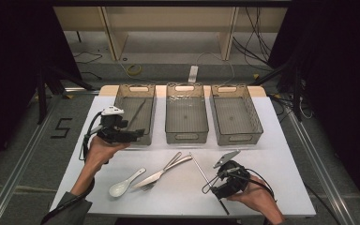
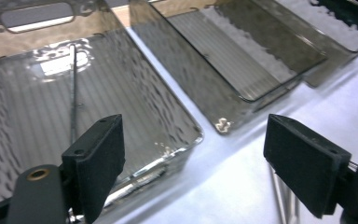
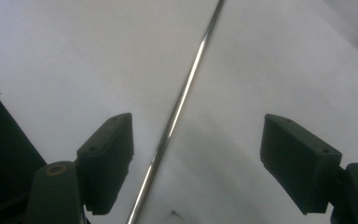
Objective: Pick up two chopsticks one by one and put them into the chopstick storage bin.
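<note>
- My left tool (image 1: 138, 134) hangs at the near edge of the left bin (image 1: 134, 114), jaws wide apart, nothing between them; the left gripper view looks into that bin past both pads.
- Left bin holds one thin metal chopstick (image 2: 73, 88), lying lengthwise on the floor, tip toward the far wall. Looks like a sort-by-type job, chopsticks go here.
- Risk left: the tool sits close over the near rim; a careless swing back could clip the wall and shove the light plastic bin out of line.
- Middle bin (image 1: 186, 112) empty as far as I can see. Right bin (image 1: 235, 112) also empty.
- On the table (image 1: 281, 187), left to right: white spoon (image 1: 124, 184), fork (image 1: 161, 169) and knife (image 1: 165, 171) crossed over each other, then the second chopstick (image 1: 200, 169).
- Risk middle: fork and knife overlap, so grabbing one may drag or flip the other.
- My right tool (image 1: 209, 186) hovers low over the second chopstick (image 3: 177, 109), jaws apart, straddling it, pads not touching yet.
- Risk right: the rod is thin, round, shiny, flat on the table; the pads could close over it and miss, or pinch it so it rolls out.
- Gripping it near one end would let the long end sag and hit a bin wall on the way.
</note>
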A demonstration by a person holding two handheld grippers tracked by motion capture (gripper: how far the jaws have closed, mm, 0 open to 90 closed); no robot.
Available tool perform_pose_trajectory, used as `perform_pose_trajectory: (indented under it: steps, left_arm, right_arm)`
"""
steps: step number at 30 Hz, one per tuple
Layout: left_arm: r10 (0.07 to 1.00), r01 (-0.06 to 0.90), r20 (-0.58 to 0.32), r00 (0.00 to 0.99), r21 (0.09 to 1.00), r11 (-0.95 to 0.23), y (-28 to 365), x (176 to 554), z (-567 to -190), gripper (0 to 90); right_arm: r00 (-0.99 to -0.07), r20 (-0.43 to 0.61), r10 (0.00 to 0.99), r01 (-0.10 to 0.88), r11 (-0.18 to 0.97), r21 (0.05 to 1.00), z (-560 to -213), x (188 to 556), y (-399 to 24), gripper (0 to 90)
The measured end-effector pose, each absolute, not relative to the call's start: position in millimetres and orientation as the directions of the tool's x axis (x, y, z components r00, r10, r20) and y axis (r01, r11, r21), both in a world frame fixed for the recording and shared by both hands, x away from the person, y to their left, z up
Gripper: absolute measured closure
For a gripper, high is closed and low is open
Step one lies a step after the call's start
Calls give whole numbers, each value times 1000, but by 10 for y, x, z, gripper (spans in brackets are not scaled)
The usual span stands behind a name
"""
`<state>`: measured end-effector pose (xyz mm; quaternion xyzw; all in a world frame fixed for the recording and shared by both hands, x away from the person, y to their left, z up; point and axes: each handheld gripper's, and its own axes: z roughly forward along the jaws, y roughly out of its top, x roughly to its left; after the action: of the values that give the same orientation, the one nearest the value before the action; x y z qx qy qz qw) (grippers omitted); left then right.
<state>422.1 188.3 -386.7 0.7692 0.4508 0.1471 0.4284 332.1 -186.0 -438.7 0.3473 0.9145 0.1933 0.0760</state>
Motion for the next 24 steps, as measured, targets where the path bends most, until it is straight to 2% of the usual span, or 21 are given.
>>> perform_pose_trajectory:
  steps: [11,24]
  left_arm:
    - [766,522,-197,612,829,-203,1850,3884,-3949,168]
    - [733,487,-157,662,834,-261,1776,3606,-4081,168]
  right_arm:
    - [-762,1,648,608,714,346,-4451,3357,-1770,357]
    - [-776,9,631,607,742,285,-4515,3383,-1721,500]
